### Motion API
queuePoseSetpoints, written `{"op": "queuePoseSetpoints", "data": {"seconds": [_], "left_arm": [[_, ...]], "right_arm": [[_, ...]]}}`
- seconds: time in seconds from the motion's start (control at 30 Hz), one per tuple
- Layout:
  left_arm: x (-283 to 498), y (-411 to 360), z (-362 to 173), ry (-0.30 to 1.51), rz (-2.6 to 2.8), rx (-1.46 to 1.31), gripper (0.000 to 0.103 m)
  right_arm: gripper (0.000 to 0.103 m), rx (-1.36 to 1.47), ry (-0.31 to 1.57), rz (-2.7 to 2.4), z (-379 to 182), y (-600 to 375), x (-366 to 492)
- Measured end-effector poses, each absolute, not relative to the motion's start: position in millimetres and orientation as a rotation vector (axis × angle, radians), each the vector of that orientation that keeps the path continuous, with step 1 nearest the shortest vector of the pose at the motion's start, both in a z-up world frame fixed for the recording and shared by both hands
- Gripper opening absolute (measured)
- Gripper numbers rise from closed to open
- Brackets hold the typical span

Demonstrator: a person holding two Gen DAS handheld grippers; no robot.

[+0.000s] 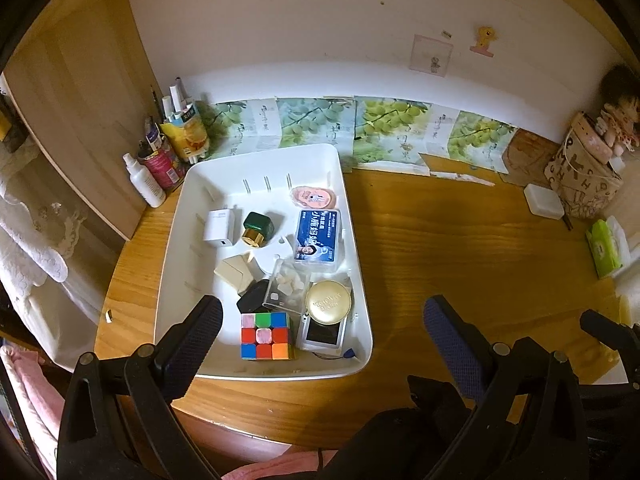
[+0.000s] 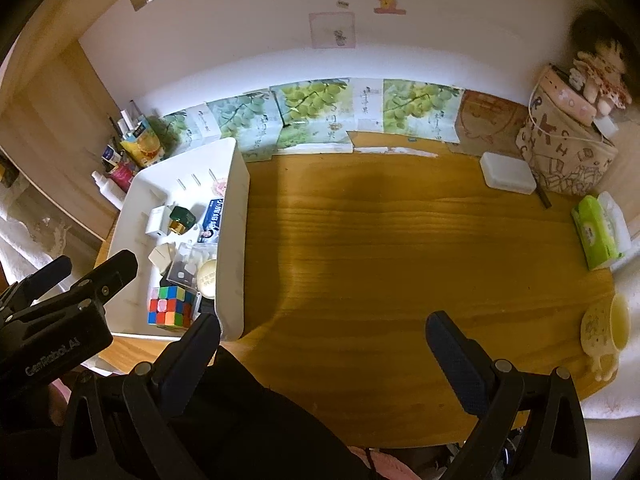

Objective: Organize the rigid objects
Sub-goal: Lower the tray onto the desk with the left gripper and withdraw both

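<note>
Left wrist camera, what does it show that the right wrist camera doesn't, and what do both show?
Only the left wrist view shows the whole pink round case and the white device under the gold tin. Only the right wrist view shows the yellow cup. Both show the white tray, Rubik's cube, green bottle and both grippers open.

Left gripper (image 1: pixel 322 312): we see black frames and two fingers with dark blue textured pads, lower left and lower right of the frame.
Screws: silver round heads on each arm.
Right gripper (image 2: pixel 323 330): ours matches, black with blue pads.
Marking: white "GenRobot.AI" on the black body at lower left of the right wrist view.
Clothing: black fabric and a pink strip at bottom centre.
</note>
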State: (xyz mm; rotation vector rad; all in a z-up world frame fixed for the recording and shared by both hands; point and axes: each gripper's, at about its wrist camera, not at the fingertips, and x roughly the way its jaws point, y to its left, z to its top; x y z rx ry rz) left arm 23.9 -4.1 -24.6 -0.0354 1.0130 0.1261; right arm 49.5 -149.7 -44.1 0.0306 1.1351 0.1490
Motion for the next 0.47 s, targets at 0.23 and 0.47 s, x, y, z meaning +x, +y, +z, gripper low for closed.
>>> {"op": "queuePoseSetpoints", "data": {"seconds": [0.23,0.47], "left_arm": [[27.7,4.5,-27.2,1.026,0.136,-0.043,0.101],[30.4,10.0,-28.1,1.028,0.144,-0.046,0.101]], "right_arm": [[0.103,0.026,1.162,0.134,-48.6,-142.6,50.8],[0.103,0.011,1.176,0.138,-51.5,-133.0,55.5]]}}
